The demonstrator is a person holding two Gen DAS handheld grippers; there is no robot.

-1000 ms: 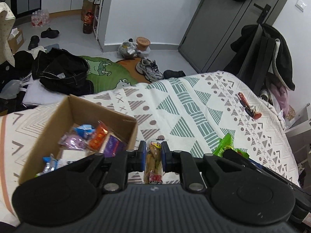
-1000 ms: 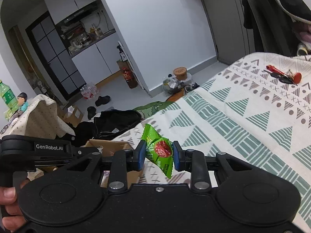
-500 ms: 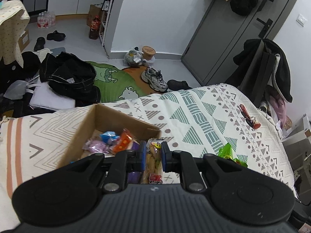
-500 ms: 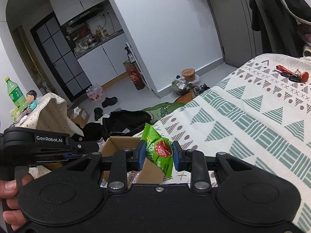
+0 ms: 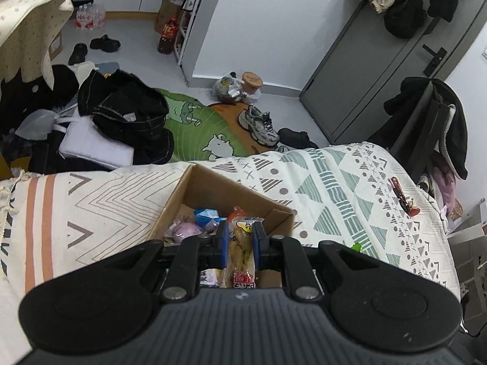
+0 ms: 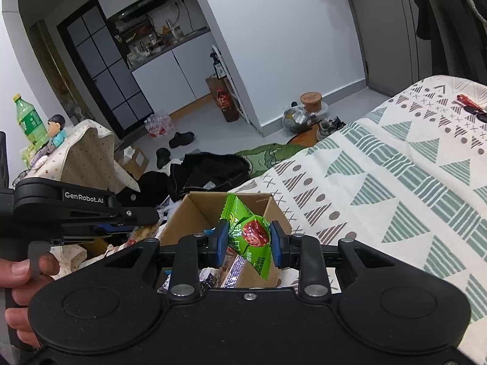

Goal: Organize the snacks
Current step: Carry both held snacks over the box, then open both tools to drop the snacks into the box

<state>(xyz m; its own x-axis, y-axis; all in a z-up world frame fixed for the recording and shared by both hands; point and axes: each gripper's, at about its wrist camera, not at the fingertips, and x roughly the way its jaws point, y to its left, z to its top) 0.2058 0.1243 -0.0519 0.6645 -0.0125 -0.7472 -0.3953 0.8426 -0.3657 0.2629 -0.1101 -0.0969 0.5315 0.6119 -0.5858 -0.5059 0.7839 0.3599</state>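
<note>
At the far left of the right wrist view, a person's hand (image 6: 21,286) grips the handle of the left gripper (image 6: 134,223), which reaches in from the side toward a cardboard box (image 6: 194,213) on a patterned bedspread (image 6: 395,182). From the left wrist view, that gripper (image 5: 240,240) hangs over the open box (image 5: 213,188), its blue pads clamped tight on a narrow clear snack packet (image 5: 242,252) with a yellow and red label. Below it, pink, blue and orange wrapped snacks (image 5: 197,222) lie loose on the box floor. To the right, the right gripper (image 6: 249,238) pinches a green snack packet (image 6: 249,237) printed with a red fruit, held in the air over the box's near right corner, its jaws closed on the wrapper's middle. Farther right on the bedspread, well apart from the box, lies a set of red and black keys (image 6: 470,108). Clothes and shoes lie scattered on the floor beyond the bed.
</note>
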